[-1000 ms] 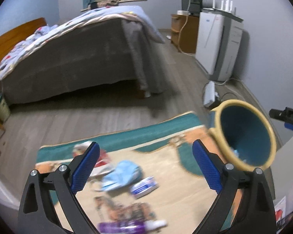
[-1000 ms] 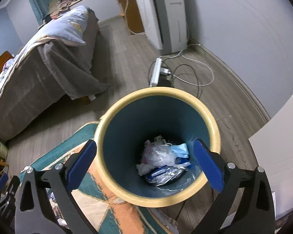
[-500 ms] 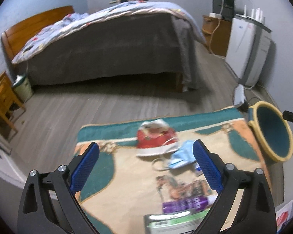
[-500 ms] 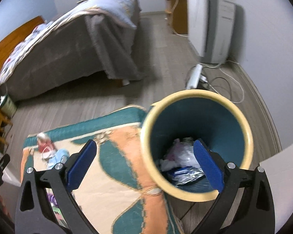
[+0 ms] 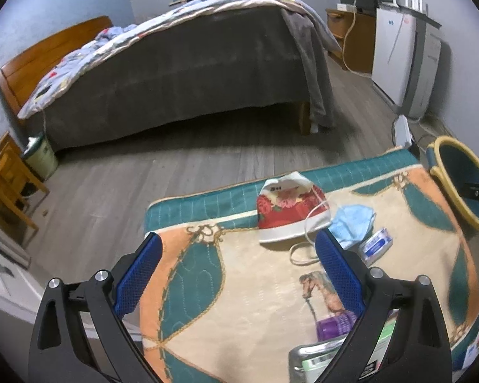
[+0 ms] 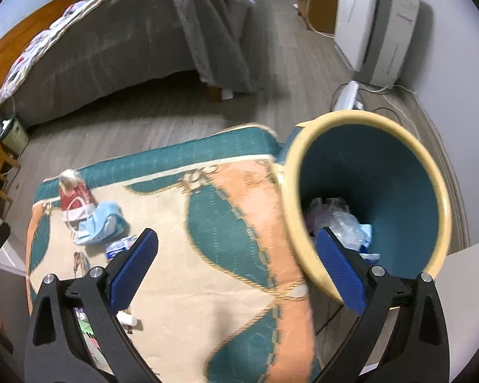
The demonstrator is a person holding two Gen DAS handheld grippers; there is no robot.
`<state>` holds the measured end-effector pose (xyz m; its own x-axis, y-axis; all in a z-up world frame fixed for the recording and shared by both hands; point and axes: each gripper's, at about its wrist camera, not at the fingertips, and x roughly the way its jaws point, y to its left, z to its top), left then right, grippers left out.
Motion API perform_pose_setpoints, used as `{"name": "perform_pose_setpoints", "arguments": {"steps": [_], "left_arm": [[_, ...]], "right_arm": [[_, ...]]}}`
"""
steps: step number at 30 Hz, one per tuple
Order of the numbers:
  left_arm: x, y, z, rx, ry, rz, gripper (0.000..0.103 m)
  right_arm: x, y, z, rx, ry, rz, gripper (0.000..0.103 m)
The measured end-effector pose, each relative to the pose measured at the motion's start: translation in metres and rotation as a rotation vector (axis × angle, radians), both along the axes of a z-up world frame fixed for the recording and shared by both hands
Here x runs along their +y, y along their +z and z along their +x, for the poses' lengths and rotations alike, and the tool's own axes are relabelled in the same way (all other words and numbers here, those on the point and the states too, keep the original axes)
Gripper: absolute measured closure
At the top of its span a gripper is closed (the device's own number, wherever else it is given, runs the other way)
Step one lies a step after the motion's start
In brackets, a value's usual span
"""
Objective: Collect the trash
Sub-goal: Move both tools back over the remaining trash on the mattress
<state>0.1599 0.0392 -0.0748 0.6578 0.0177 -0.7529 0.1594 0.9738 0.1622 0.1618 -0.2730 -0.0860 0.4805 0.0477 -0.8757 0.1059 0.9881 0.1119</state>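
Left gripper [image 5: 236,266] jaws wide, holding nothing, above the patterned teal-and-orange rug [image 5: 239,303]. Right gripper [image 6: 236,266] jaws also wide and empty, near the teal bin with the yellow rim [image 6: 440,198], at the rug's right edge, already holding trash. Trash left on the rug: red floral face mask [image 5: 287,207], crumpled blue surgical mask [image 5: 354,223] just right of it, small blue-white packet [image 5: 376,242], purple tube [image 5: 335,322] nearer. Suggest the left takes the floral mask: come down over the body, avoid pinching only the ear loops.
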Motion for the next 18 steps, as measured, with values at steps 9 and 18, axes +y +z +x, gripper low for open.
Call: {"name": "perform_pose_setpoints", "arguments": {"steps": [9,18], "left_arm": [[0.017,-0.016,0.010,0.038,0.013,-0.024,0.007],[0.026,-0.036,0.013,0.087,0.002,-0.049,0.007]], "right_arm": [[0.075,-0.034,0.009,0.035,0.196,-0.031,0.006],[0.123,-0.072,0.021,0.115,0.263,0.002,0.007]]}}
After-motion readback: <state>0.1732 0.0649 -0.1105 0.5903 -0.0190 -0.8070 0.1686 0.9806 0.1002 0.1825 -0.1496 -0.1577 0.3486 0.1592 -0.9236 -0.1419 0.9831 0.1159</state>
